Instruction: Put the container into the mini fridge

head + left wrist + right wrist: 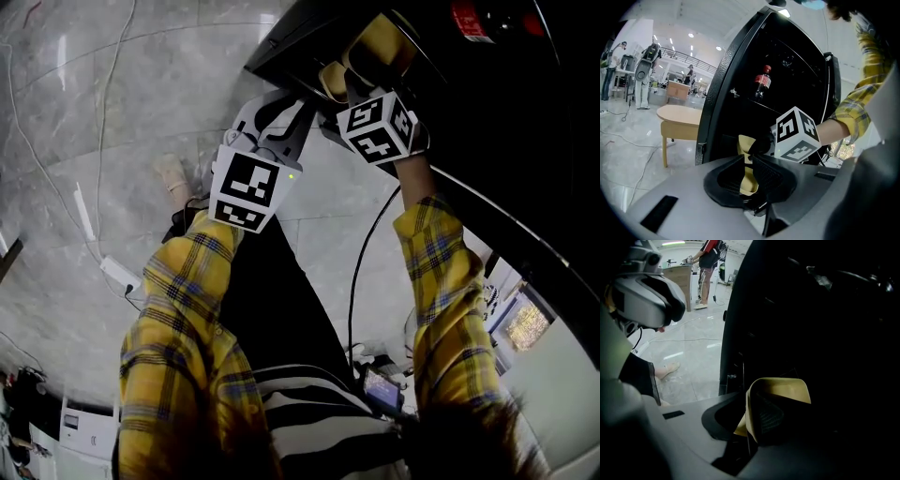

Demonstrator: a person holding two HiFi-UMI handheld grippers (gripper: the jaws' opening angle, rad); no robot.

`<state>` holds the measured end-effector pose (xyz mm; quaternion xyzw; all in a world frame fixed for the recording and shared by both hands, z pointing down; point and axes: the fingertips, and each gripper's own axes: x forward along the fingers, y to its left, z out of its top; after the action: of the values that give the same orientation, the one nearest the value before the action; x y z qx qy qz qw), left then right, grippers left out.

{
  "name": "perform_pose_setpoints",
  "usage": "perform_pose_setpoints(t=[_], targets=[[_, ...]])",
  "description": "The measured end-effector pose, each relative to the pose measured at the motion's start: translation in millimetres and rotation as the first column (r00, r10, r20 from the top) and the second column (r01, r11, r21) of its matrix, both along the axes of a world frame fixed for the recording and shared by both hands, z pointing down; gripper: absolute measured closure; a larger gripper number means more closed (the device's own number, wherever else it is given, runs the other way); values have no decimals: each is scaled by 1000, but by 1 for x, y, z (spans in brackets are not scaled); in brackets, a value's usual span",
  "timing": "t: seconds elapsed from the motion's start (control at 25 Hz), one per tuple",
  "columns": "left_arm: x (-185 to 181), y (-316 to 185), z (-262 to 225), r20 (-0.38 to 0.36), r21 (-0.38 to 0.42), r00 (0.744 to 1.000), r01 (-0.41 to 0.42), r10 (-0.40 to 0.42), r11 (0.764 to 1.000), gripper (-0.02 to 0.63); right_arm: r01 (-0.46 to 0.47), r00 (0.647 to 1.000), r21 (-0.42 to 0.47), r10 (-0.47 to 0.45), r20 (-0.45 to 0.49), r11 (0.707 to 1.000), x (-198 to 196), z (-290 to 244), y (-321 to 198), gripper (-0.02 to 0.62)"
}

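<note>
Nearest the head camera are the two yellow plaid sleeves [178, 319], reaching forward and down over a grey marble floor [84, 112], with a black cable [361, 272] trailing between them. The left gripper [314, 98] comes in from the left. In its own view the left gripper [750, 176] has its jaws pressed against a thin yellow wall of the container [749, 180], which stands up between them. The right gripper [361, 80], with its marker cube uppermost, sits just beside the left one and a little further in. In the right gripper view the right gripper [750, 416] also pinches the container [783, 390]: one folded yellow edge runs down between its jaws and the rest bulges out to the right. So both tools hold the same soft yellow container [375, 42], at the front edge of the mini fridge [525, 141], just inside its left-hand edge [729, 357] and against its dark interior. No view shows whether the container rests on a shelf. Deeper inside the mini fridge [726, 93], above the grippers, a bottle [762, 83] with a red label stands upright. On the floor to the left lies a foot in a pale shoe [172, 175]. Far off, beyond the fridge's left edge, stands a round light-wood table [679, 115], and people stand at benches in a bright hall.
</note>
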<state>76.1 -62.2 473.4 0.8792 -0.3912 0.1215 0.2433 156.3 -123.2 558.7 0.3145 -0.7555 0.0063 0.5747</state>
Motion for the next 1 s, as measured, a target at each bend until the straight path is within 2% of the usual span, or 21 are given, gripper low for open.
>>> perform_pose_setpoints(t=[0.24,0.48,0.68,0.84,1.0], targets=[[-10,2,-13,-5,6,1000,26,-26,1000,543,-43,999,94,40,34,995,-7,-33,7,534],[-17,4,-35,-9,22,999,32,-31,999,543,-172,982,128,160,101,977,-5,-66,22,555],[-27,3,-55,-5,31,999,41,-41,999,543,-307,942,153,277,188,939,4,-98,35,558],[-33,4,-66,7,36,999,50,-50,998,543,-378,909,134,340,241,916,10,-117,50,565],[-32,9,-76,4,25,999,45,-45,999,543,-452,868,151,394,303,879,16,-139,64,569]])
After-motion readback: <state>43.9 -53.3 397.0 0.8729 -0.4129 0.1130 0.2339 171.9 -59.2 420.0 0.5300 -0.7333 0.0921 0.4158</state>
